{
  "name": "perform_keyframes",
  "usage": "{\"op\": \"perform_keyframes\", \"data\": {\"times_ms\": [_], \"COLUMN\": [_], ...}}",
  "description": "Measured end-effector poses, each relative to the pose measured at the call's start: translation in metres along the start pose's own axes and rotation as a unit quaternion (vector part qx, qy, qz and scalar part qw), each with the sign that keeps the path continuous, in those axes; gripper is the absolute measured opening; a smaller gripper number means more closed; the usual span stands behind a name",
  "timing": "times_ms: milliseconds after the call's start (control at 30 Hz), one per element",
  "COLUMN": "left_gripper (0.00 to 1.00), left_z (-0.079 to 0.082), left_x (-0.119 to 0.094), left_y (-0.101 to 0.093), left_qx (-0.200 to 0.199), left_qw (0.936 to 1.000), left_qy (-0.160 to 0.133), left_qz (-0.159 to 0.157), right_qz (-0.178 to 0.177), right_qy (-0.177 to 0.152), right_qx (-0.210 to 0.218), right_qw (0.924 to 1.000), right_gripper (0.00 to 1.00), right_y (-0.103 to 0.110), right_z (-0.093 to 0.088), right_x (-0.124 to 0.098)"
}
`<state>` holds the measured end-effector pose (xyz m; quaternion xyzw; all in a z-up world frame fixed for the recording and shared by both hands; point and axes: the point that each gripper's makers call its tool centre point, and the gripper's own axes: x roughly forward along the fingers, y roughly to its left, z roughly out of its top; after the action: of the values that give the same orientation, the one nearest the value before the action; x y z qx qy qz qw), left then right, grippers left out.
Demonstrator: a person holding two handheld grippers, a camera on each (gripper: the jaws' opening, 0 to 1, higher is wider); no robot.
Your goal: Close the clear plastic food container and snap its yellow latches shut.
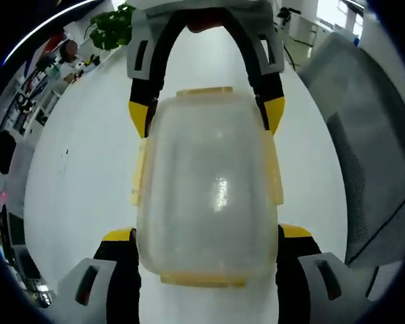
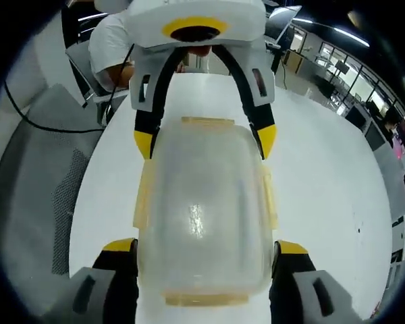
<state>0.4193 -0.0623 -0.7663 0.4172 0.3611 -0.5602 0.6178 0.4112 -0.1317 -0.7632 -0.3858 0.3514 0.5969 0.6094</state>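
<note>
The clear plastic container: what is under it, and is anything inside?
The container sits lid-on upon the white table, straddled by the left gripper and right gripper from opposite ends. Its frosted lid hides any contents.

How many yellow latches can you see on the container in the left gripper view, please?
4 on the container: far-end latch, near-end latch, left-side latch, right-side latch.

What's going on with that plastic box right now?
Left claw and right claw straddle opposite ends of the container, jaws open. Lid on; yellow latches look unsnapped. White table, nothing blocking.
</note>
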Motion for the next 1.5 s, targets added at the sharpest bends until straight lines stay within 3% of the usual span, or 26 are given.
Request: {"op": "perform_keyframes", "data": {"times_ms": [267, 400, 733, 1000, 1267, 1433, 1500], "left_gripper": [0.82, 0.82, 0.82, 0.82, 0.83, 0.84, 0.97], "left_z": [-0.022, -0.024, -0.022, -0.018, -0.018, -0.018, -0.019], "left_x": [-0.008, -0.008, 0.0, 0.005, 0.005, 0.004, 0.004], "left_y": [0.011, 0.024, 0.078, 0.105, 0.104, 0.103, 0.105], "left_qx": [0.002, 0.006, 0.009, 0.004, 0.006, 0.01, 0.011], "left_qw": [1.0, 1.0, 0.9999, 0.9999, 0.9999, 0.9999, 0.9999], "left_qy": [0.004, 0.005, 0.004, 0.007, 0.004, 0.009, 0.012], "left_qz": [-0.001, -0.003, -0.007, -0.009, -0.012, -0.009, 0.005], "right_qz": [0.001, 0.002, 0.003, 0.006, 0.006, -0.008, -0.013], "right_qy": [0.008, 0.009, 0.006, 0.006, -0.001, 0.014, 0.012], "right_qx": [-0.002, -0.002, 0.001, -0.002, -0.004, -0.019, -0.012], "right_qw": [1.0, 1.0, 1.0, 1.0, 1.0, 0.9997, 0.9998], "right_gripper": [0.81, 0.81, 0.82, 0.82, 0.83, 0.86, 0.99], "right_y": [-0.011, -0.024, -0.077, -0.105, -0.103, -0.102, -0.104], "right_z": [0.02, 0.021, 0.017, 0.013, 0.014, 0.012, 0.013], "right_x": [0.012, 0.013, 0.014, 0.014, 0.013, 0.014, 0.013]}}
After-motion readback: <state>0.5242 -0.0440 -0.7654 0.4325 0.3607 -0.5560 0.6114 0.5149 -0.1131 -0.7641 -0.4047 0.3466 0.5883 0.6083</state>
